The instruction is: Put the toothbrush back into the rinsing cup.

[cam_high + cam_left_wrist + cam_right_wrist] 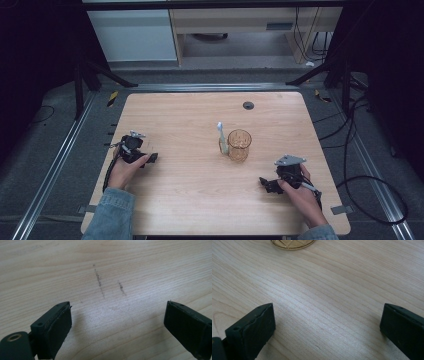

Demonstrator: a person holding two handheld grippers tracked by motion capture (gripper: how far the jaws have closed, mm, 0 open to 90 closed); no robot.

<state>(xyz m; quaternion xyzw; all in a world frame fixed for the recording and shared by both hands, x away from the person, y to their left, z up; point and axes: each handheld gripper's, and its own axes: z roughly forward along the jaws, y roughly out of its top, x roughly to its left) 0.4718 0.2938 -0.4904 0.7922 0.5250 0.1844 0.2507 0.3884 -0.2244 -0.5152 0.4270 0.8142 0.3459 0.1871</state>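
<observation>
a: where do the two hand-held tools sit?

b: both rest low on the pale wooden table with rounded corners (190, 115). the left gripper (150, 158) lies near the left edge, held in the person's left hand (125, 170); the right gripper (264, 183) lies near the front right, held in the right hand (300, 192).

a: spread or pressed together?

b: spread, both of them. in the left gripper view the two black jaws stand wide apart with bare wood between them, marked by a couple of faint dark scuff lines (100, 281). the right gripper view has the same wide gap, with nothing pinched.

a: and the things nearest them?

b: an amber, diamond-patterned glass tumbler (239, 145) stands upright near the table's middle, well apart from both tools. a white toothbrush with a pale blue head (221, 136) stands just beside it on its left, apparently in a small holder; i cannot tell if they touch. the tumbler's base peeps in at the top of the right gripper view (292, 244).
</observation>
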